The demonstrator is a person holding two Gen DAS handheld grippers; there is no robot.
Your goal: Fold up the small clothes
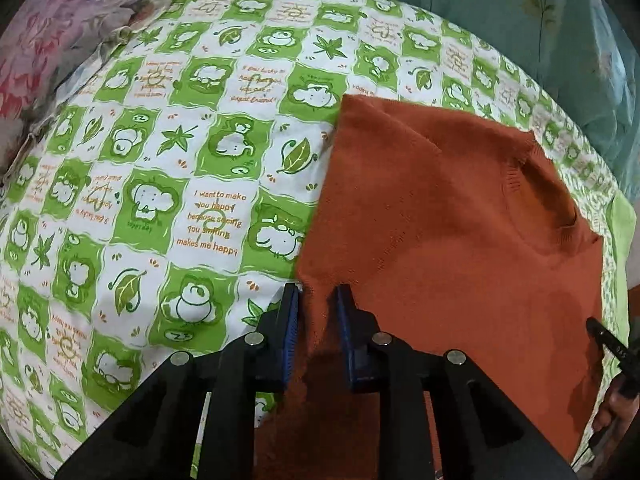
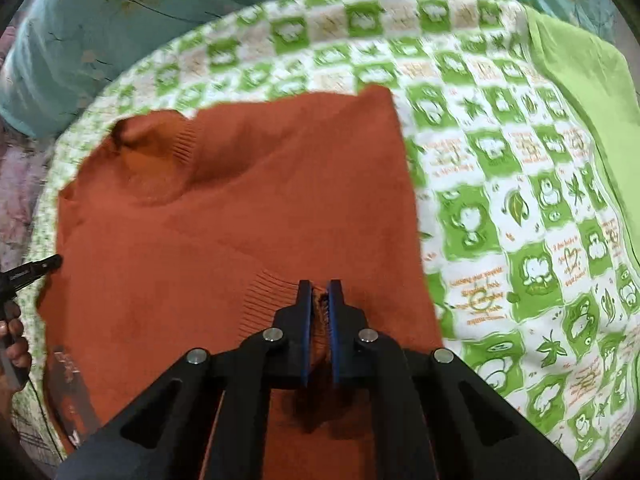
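Lying on the patterned bedsheet (image 1: 160,184), the orange sweater (image 1: 440,220) is being pinched by both tools. The left tool (image 1: 318,294) is nipping its edge between nearly closed jaws; the right tool (image 2: 320,286) is clamping a ribbed fold.

Rust-orange knit sweater (image 1: 440,208), partly folded

Even indoor light; right view motion-blurred; fisheye edges bent, dark.
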